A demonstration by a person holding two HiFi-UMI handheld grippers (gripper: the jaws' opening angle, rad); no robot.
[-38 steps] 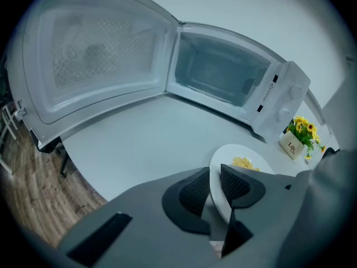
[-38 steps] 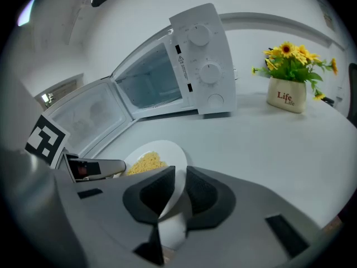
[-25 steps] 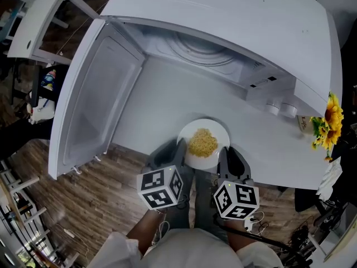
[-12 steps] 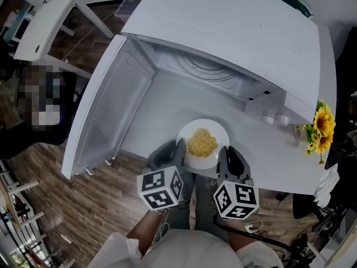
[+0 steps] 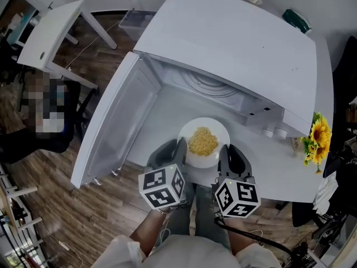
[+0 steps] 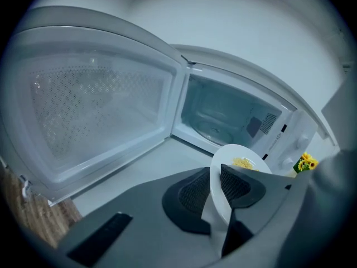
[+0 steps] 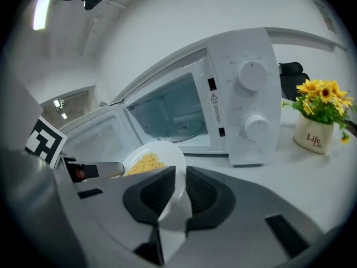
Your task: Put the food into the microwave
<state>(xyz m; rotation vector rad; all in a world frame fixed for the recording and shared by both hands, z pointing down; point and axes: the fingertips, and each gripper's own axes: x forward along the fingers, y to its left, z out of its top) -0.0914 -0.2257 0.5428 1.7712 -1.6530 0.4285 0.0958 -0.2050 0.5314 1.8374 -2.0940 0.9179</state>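
**A:** Status on the plate [image 5: 221, 129]?

**B:** Gripped from both sides. Left gripper [image 5: 169, 154] is clenched on the left rim and right gripper [image 5: 231, 159] on the right rim. Noodles [image 5: 202, 142] are heaped mid-plate. The plate is at lower centre of the head view, in front of the open microwave [image 5: 240, 43], not inside yet.

**A:** Door [image 5: 109, 133]?

**B:** Swung wide toward frame left, out of the path. Turntable [image 5: 207, 85] is bare, upper centre.

**A:** How do we run the insert?

**B:** Advance both grippers at the same rate and keep the plate level. The rim pinches are thin, so any twist could lever it loose. Keep the right gripper off the control panel [image 7: 248, 102] edge. Stay under the cavity's top lip, set down centred on the turntable, and only then release.
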